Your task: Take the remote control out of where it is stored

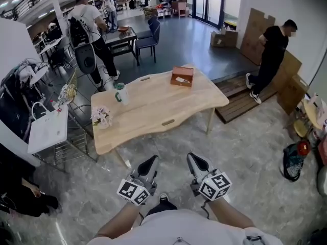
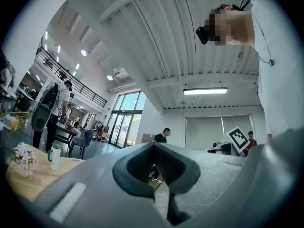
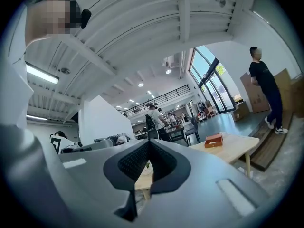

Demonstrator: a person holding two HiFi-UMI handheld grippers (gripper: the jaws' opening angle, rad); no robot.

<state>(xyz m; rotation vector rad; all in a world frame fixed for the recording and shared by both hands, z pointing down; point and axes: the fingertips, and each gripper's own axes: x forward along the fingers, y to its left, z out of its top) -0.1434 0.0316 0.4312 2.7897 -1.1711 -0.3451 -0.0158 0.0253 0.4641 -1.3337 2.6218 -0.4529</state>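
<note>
A light wooden table (image 1: 153,114) stands ahead of me. At its far right corner sits an open orange-brown box (image 1: 182,76) with a pale oblong thing (image 1: 182,79) lying in it; it is too small to tell if that is the remote. Both grippers hang low in front of my body, well short of the table. My left gripper (image 1: 151,161) and right gripper (image 1: 193,158) are shut and hold nothing. In the right gripper view, the box (image 3: 213,139) shows beyond the shut right gripper (image 3: 148,142). The left gripper (image 2: 154,144) points past the table's left end.
A green-and-white cup (image 1: 120,93) and a small flower bunch (image 1: 101,116) stand on the table's left side. A wire rack with a white bag (image 1: 48,129) is at the left. A wooden pallet (image 1: 240,98), a person by cardboard boxes (image 1: 271,52) and a backpack (image 1: 294,160) are at the right.
</note>
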